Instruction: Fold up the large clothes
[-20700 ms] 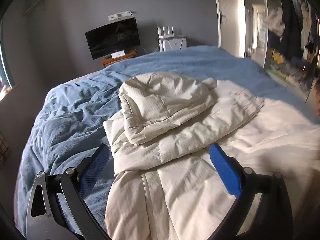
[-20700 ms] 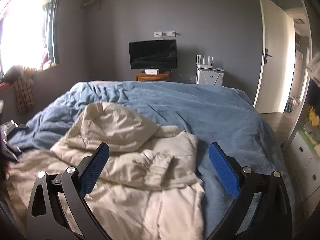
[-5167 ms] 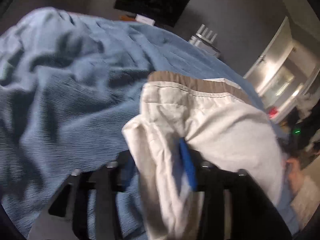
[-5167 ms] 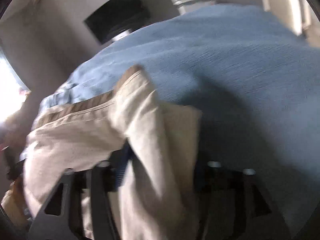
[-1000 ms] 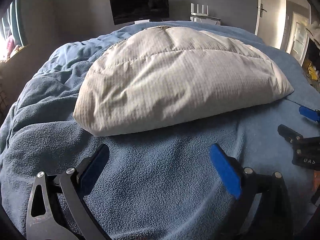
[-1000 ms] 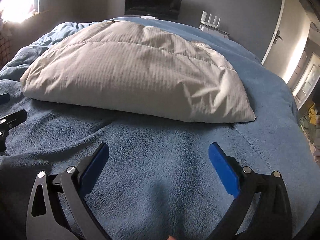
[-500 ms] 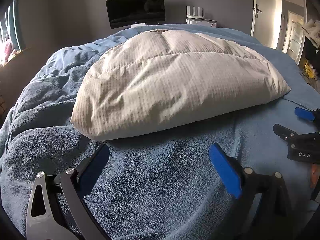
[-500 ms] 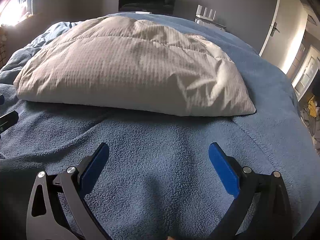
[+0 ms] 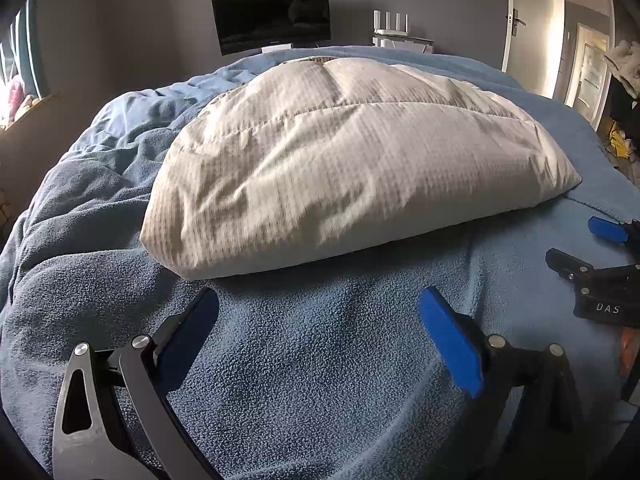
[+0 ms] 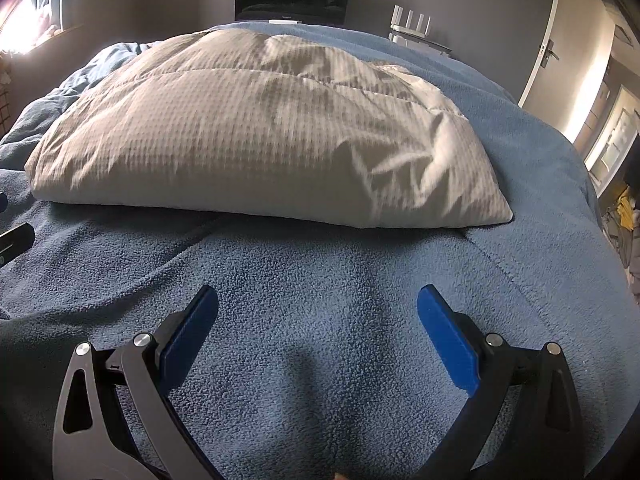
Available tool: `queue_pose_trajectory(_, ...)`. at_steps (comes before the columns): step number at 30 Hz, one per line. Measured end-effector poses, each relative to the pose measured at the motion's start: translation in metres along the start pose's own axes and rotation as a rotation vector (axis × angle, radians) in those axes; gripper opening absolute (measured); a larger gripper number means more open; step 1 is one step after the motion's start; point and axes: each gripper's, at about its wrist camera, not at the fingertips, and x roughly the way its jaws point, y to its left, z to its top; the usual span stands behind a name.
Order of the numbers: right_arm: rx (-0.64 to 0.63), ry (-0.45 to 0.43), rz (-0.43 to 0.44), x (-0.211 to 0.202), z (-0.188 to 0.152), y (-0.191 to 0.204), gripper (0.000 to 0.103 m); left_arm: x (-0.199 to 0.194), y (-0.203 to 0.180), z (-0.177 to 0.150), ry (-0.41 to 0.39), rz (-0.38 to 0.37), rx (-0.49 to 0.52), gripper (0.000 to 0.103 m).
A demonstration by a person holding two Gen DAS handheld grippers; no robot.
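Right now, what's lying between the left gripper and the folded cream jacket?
Only bare blue fleece blanket separates the open left gripper from the folded cream jacket, seen in the left wrist view.

Folded garment (image 9: 352, 168) lies on blanket (image 9: 320, 360), filling centre of frame in both views. Left gripper (image 9: 318, 304) at bottom of left wrist view, near garment's lower edge, not touching. Right gripper (image 10: 318, 304) at bottom of right wrist view, on blanket, apart from garment; also at right edge of left wrist view. TV (image 9: 274, 16) top centre, behind bed. Router (image 9: 391, 24) right of TV. Door (image 10: 560, 40) upper right. Window (image 10: 24, 12) upper left.
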Motion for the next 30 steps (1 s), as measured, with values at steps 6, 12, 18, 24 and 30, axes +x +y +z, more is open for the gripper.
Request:
queue_pose_trajectory(6, 0.003, 0.002, 0.000, 0.0009, -0.0002, -0.0004, 0.095, 0.0002, -0.0001, -0.0001, 0.000, -0.002, -0.002, 0.096)
queue_pose_trajectory(12, 0.004, 0.008, 0.000, 0.0026, -0.0008, -0.0008, 0.095, 0.0010, 0.0002, -0.0005, 0.004, -0.005, -0.003, 0.097)
queue_pose_trajectory(18, 0.005, 0.010, 0.000, 0.0030, -0.0010, -0.0006, 0.095, 0.0013, 0.0001, -0.0005, 0.005, -0.005, -0.004, 0.097)
queue_pose_trajectory(24, 0.004, 0.011, 0.000, 0.0033, -0.0011, -0.0007, 0.095, 0.0018, -0.0004, -0.0011, 0.007, -0.003, -0.004, 0.097)
queue_pose_trajectory(30, 0.006, 0.012, 0.000, 0.0034, -0.0007, -0.0005, 0.095, 0.0066, -0.0031, 0.0005, 0.036, 0.030, -0.012, 0.097)
